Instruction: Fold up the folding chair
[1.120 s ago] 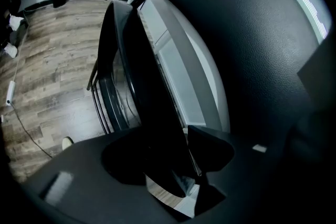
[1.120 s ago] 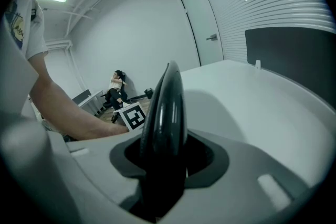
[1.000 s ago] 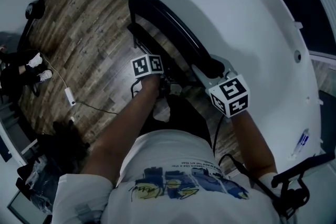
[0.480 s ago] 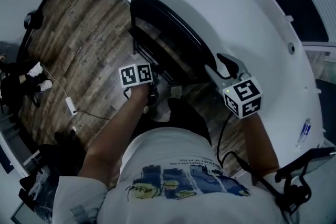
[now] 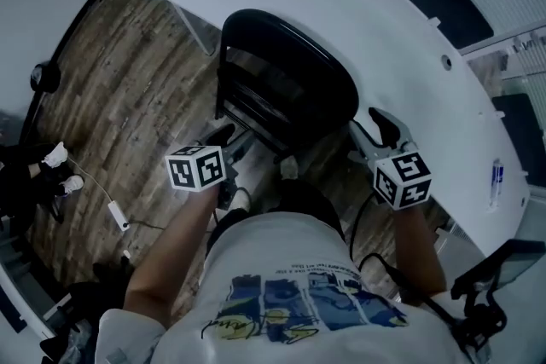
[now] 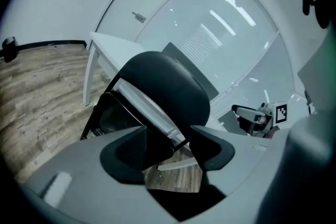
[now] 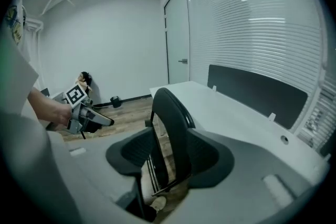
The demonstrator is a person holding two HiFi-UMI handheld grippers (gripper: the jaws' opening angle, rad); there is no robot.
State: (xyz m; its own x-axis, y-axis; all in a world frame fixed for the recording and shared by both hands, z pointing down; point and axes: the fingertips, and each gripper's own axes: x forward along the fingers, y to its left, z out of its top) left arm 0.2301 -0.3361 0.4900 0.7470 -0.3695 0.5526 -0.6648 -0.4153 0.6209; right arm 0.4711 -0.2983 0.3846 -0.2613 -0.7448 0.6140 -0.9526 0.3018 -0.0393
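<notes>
Since a second ago both claws have been pulled back and up off the folding chair (image 5: 286, 85). The left claw (image 5: 223, 136), earlier low at the chair's frame, is now held clear at the chair's left, jaws about half apart, nothing gripped. The right claw (image 5: 381, 125), earlier against the backrest top, is now off to the right. Its jaws have just been opened wide, and the chair is seen beyond the pads, untouched. The chair is folded flat, upright on the wood floor (image 5: 128, 72), just beside the white bench (image 5: 384, 4). Print on the shirt (image 5: 299, 286) and a blue label (image 5: 495, 182) on the bench are too small to be read.
</notes>
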